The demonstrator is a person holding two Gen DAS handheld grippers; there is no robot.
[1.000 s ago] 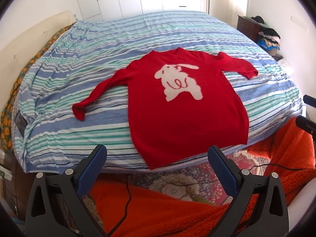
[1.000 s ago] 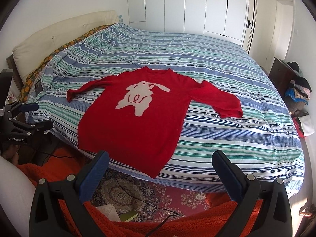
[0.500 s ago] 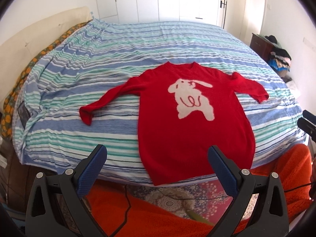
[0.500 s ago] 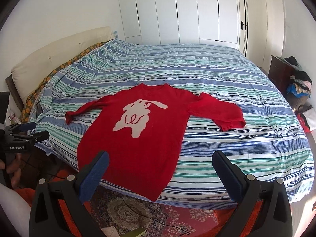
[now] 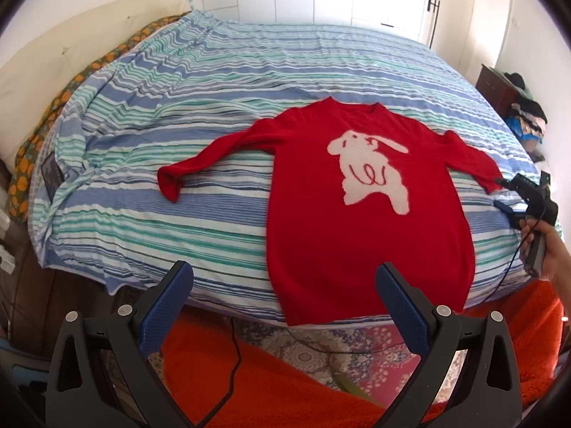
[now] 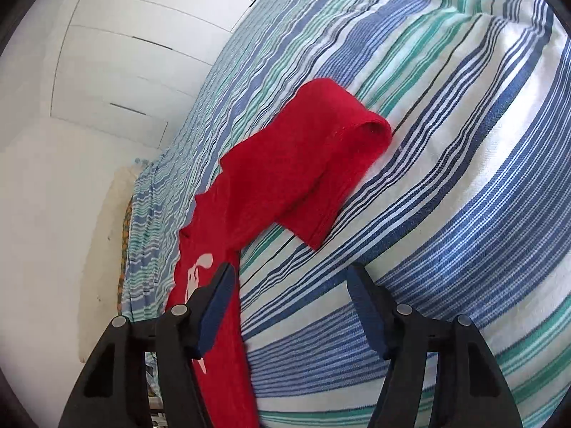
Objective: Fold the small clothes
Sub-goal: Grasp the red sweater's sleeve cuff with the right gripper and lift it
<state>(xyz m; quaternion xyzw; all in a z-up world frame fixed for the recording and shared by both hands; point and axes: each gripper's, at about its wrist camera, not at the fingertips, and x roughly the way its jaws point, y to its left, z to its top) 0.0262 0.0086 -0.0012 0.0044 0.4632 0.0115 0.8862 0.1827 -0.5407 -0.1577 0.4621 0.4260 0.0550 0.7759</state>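
Note:
A red sweater (image 5: 357, 214) with a white rabbit on its chest lies flat, sleeves spread, on the striped bed cover (image 5: 178, 114). My left gripper (image 5: 282, 278) hangs open and empty above the bed's near edge, in front of the sweater's hem. My right gripper (image 6: 289, 281), rolled onto its side, sits low over the cover just short of the right sleeve's cuff (image 6: 321, 164). Its jaws are closing with nothing between them. The left wrist view shows that right gripper (image 5: 501, 194) in a hand (image 5: 546, 249) beside the cuff.
An orange blanket (image 5: 285, 385), a patterned rug (image 5: 321, 349) and a black cable (image 5: 232, 356) lie on the floor below the bed's edge. A dark cabinet piled with clothes (image 5: 524, 121) stands at the right. A cream headboard (image 5: 53, 60) runs along the left.
The right gripper swept down and across to the right sleeve's cuff, rolling sideways, and its jaws narrowed. The left gripper shifted slightly and stayed open.

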